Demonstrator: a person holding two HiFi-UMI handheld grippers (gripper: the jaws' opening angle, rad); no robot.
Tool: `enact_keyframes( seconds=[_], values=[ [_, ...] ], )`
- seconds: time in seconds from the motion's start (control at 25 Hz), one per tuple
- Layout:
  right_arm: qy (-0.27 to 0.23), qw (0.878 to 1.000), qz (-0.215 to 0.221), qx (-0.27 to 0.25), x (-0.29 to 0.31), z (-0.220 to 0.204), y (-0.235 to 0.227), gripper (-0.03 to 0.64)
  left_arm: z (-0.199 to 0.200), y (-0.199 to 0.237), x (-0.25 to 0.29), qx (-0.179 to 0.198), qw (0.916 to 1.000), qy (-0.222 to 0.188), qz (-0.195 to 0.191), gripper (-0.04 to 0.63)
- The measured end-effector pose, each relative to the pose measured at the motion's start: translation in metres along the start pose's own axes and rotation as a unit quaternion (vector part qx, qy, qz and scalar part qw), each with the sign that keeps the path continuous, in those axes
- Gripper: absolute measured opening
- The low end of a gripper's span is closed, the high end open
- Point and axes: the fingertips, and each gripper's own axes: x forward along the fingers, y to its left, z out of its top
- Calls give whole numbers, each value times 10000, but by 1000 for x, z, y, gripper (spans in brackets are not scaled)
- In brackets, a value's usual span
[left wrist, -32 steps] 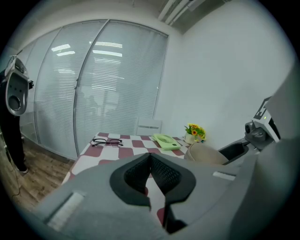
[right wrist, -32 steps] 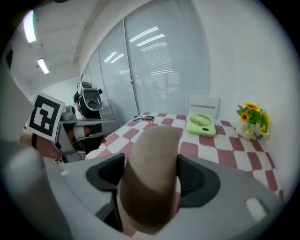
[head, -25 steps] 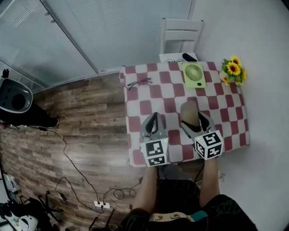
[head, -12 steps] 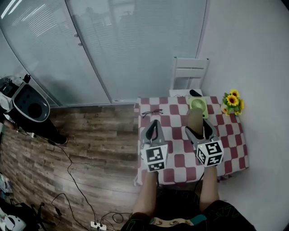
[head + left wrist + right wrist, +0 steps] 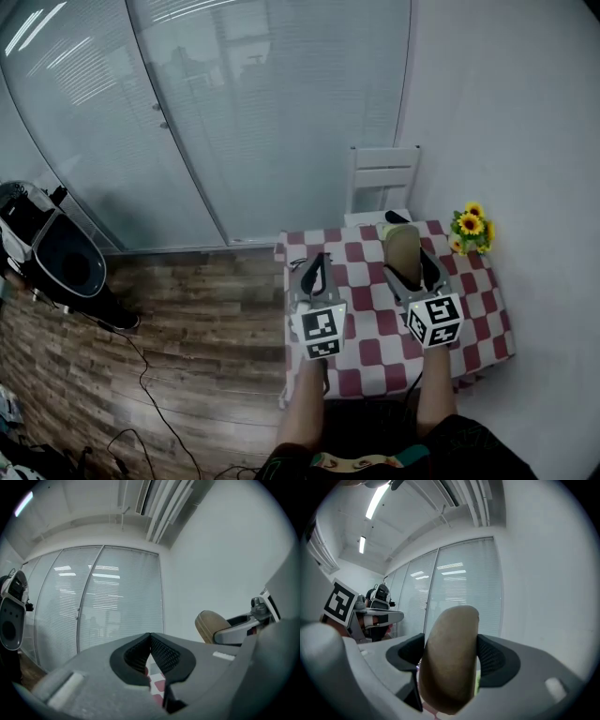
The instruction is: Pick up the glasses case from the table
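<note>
One step, the only one asked for, is judged to be done: the glasses case [image 5: 450,658] is clamped between the jaws of the right tool [image 5: 412,267], with its rounded tan end standing up past the pads. It is taken to be clear of the bench [image 5: 375,330], since only wall, blinds and ceiling are seen behind it in the right gripper view. Nothing of the task appears to be left. The left tool [image 5: 317,266] is held beside it, jaws closed tip to tip on nothing. The lower end of the case is cut off by the tool body, so the gap beneath it cannot be gauged. Whatever lies on the bench behind the case and the left tool is hidden; only the sunflowers [image 5: 471,228] at the far corner are made out clearly.
</note>
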Motion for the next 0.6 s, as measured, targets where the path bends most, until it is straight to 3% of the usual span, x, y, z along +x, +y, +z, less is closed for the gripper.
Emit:
enact_keyframes(
  seconds=[0.6],
  values=[
    [-294, 9993, -42, -221, -1, 23, -8, 356, 14, -5, 12, 97, 9997, -169, -116, 11]
  ],
)
